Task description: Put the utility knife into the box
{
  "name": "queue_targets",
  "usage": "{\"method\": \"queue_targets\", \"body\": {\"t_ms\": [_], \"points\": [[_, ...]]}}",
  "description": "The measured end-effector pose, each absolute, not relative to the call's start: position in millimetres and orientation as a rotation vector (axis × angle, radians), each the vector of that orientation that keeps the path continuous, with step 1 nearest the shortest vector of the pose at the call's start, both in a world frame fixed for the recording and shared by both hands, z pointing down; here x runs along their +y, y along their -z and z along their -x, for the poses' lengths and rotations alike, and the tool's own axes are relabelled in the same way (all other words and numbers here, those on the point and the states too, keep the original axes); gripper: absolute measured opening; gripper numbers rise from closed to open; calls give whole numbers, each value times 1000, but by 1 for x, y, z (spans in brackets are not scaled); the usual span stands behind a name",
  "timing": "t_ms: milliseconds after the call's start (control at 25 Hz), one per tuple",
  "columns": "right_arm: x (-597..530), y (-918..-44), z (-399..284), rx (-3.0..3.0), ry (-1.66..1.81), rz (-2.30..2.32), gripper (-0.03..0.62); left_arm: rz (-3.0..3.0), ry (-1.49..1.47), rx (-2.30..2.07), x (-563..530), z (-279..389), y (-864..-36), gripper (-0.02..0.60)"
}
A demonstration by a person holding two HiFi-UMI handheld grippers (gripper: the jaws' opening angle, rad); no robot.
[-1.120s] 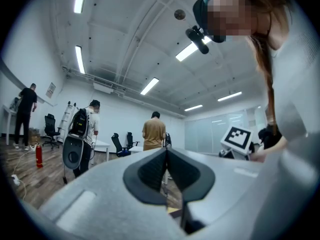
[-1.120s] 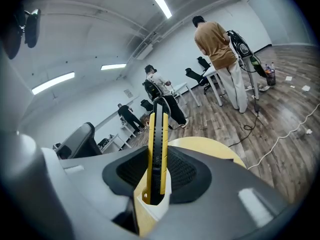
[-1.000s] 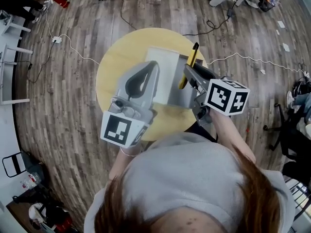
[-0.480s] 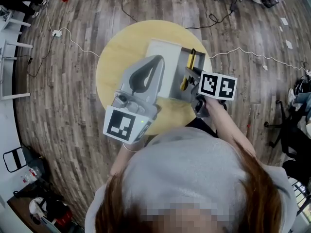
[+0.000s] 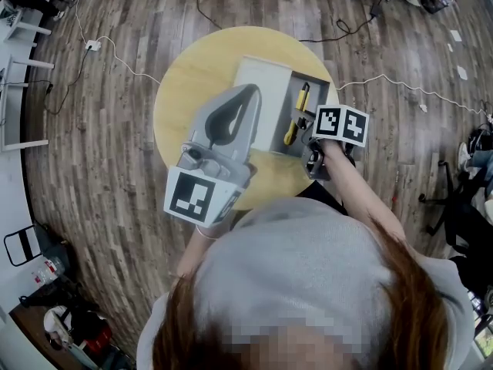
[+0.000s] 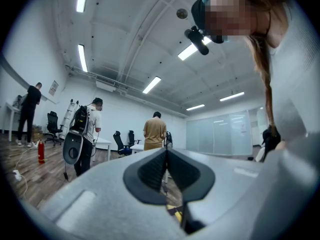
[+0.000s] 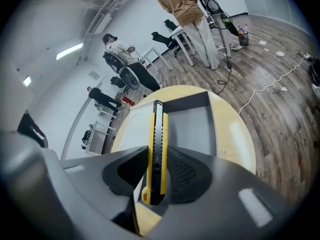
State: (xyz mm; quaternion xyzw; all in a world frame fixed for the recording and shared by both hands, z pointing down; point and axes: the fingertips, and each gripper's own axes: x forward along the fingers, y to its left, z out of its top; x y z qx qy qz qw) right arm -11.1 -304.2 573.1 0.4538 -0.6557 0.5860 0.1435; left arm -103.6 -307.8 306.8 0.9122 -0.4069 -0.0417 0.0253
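The yellow and black utility knife (image 7: 156, 149) stands lengthwise between the pads of my right gripper (image 7: 156, 179), which is shut on it. In the head view the knife (image 5: 296, 112) sits inside the open grey box (image 5: 317, 92), with my right gripper (image 5: 302, 133) at the box's near end. The knife's tip points to the box's far wall (image 7: 187, 101). A white panel (image 5: 260, 79) lies against the box's left side. My left gripper (image 5: 248, 92) hovers over that panel, shut on nothing; its pads (image 6: 166, 154) meet.
The box rests on a round yellow table (image 5: 189, 91) on a wooden floor. White cables (image 5: 115, 68) trail across the floor around the table. Several people (image 6: 155, 131) and office chairs stand farther off in the room.
My right gripper has come down with the knife, from above the box's rim into the box, and has tilted downward. My left gripper has stayed where it was.
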Motion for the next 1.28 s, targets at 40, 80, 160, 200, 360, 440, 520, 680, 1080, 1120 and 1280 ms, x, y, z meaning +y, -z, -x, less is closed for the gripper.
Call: {"method": "queue_targets", "body": {"t_ms": [40, 80, 160, 200, 360, 440, 520, 680, 1080, 1120, 1280], "points": [[-304, -576, 11, -1877, -1705, -1308, 120, -2816, 128, -1261, -308, 104, -307, 3], [-305, -578, 12, -1868, -1710, -1308, 120, -2813, 128, -1264, -308, 105, -308, 3], [-305, -582, 12, -1848, -1711, -1311, 120, -2809, 128, -1269, -308, 106, -309, 3], [-305, -585, 11, -1833, -1716, -1314, 121, -2807, 126, -1270, -307, 106, -310, 3], [-305, -597, 10, -1771, -1756, -1323, 120, -2800, 125, -1282, -307, 107, -310, 3], [-305, -601, 11, -1752, -1767, -1325, 120, -2798, 127, -1289, -308, 109, -310, 3], [-304, -605, 11, -1734, -1759, -1322, 120, -2794, 127, -1294, -308, 110, -310, 3], [-300, -616, 12, -1674, -1775, -1324, 120, -2785, 122, -1292, -309, 112, -312, 3], [-299, -633, 16, -1590, -1815, -1324, 120, -2776, 116, -1308, -307, 115, -314, 3], [-298, -635, 16, -1581, -1827, -1322, 120, -2775, 118, -1308, -307, 114, -314, 3], [-301, -638, 16, -1573, -1800, -1319, 120, -2773, 110, -1317, -307, 114, -314, 3]]}}
